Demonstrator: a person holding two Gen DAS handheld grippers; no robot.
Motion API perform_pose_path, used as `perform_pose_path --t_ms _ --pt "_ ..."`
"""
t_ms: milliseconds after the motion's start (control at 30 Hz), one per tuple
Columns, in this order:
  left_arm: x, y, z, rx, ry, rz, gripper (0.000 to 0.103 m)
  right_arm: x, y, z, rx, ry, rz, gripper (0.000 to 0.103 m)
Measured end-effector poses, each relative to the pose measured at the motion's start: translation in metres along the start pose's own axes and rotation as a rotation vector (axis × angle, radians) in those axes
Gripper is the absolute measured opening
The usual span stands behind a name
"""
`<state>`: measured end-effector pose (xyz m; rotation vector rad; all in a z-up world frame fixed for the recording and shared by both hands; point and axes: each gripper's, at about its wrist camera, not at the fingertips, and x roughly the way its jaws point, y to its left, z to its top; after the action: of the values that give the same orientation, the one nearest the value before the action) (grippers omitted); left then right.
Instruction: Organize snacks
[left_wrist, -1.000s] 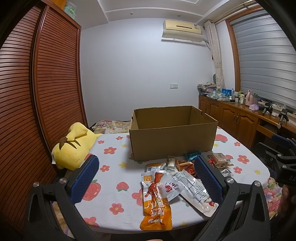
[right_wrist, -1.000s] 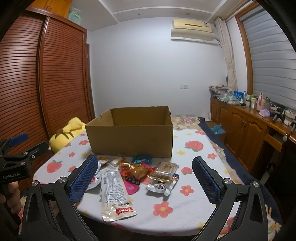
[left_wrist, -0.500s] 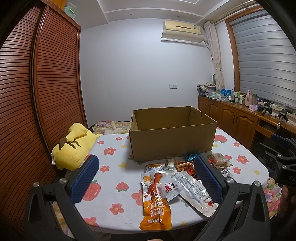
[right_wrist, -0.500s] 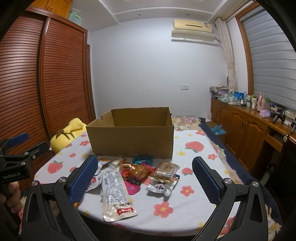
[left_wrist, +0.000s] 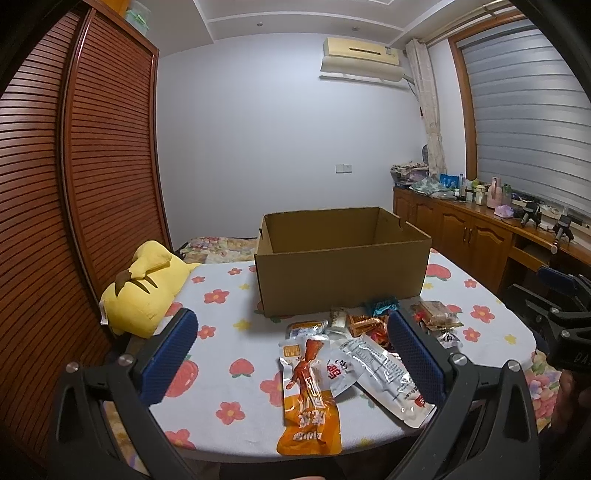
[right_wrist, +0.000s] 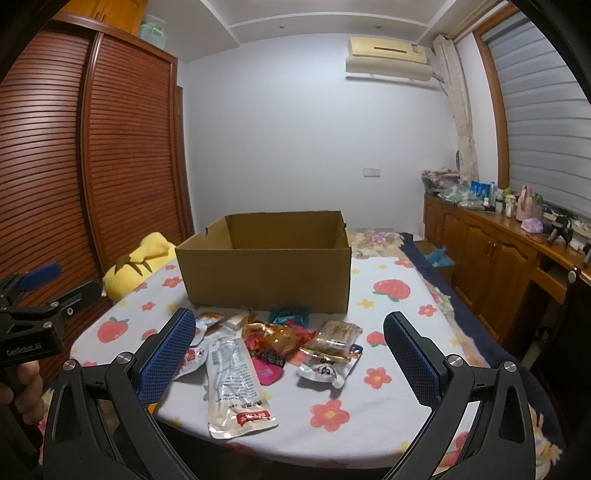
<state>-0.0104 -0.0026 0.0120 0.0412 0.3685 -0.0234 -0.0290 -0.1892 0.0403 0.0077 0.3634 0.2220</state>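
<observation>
While nothing has yet been lifted, the layout reads as follows.

Left tongs (left_wrist: 291, 350): spread wide, holding nothing, raised over the near edge of the desk (left_wrist: 221, 321).
Right tongs (right_wrist: 290, 350): also spread wide and empty, at the same near edge.
Snack heap: loose packets lie on the floral cloth, just in front of the cardboard box (left_wrist: 341, 269).
Box: open-topped, and no snack shows inside it from these views.
Orange packet (left_wrist: 310, 395): nearest the left tongs, ahead and below, between their two blue pads.
Its long axis: runs almost straight away from the left tongs, toward the box; its orange end points at the desk's near edge.
Silver packet (right_wrist: 238, 384): ahead of the right tongs, toward their left pad.
Its long axis: near-to-far, red-labelled end toward the desk's edge.
Nearer hand: left for the orange packet, I judge; right for the silver one.
Likely grasp: across the narrow width.
</observation>
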Motion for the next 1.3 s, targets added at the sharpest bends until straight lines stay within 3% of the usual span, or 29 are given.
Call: perform_pose_path --t_ms 367,967,1300 --pt "0.034 0.015 -0.025 -0.013 0.094 -0.025 0.103 0.034 0.007 -0.014 -0.052 0.092 0.059 0.103" --pt "0.091 0.027 -0.054 -0.006 0.303 -0.116 0.102 0.103 0.031 -0.04 -0.123 0.336 0.273 0.096" --pt "0.124 0.03 -0.066 -0.056 0.453 -0.215 0.09 0.118 0.045 -0.055 -0.171 0.399 0.291 0.095"
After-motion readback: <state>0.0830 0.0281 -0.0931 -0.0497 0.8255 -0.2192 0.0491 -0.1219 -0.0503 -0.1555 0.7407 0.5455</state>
